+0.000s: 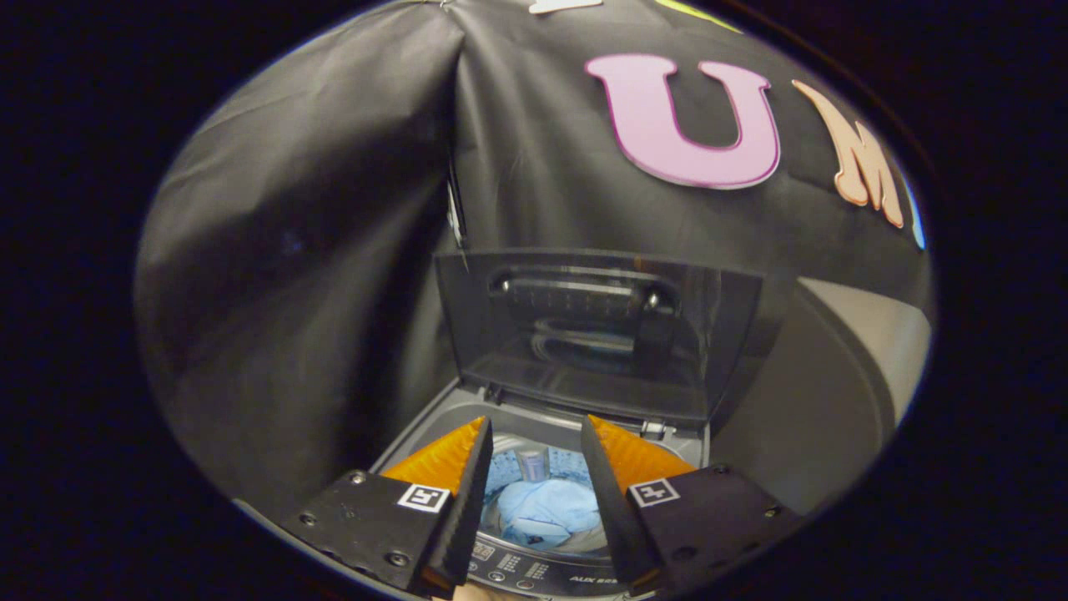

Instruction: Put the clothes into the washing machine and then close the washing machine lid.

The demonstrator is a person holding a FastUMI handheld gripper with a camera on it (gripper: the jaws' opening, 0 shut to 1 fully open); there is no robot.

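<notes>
Clothes (546, 513), pale blue, lie bunched in the drum of the washing machine (576, 426), below and just beyond the gripper (536, 434), seen through the gap between its fingers. Gripper fingers are spread apart and hold nothing. Lid (596, 334) stands upright behind the drum. Control panel (534, 572) lettering begins "AUX"; the rest is illegible.

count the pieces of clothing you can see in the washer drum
1: a light blue garment lies bunched in the drum of the washing machine, seen between the open claw's fingers, under the raised lid. More could be hidden beneath it.
</notes>
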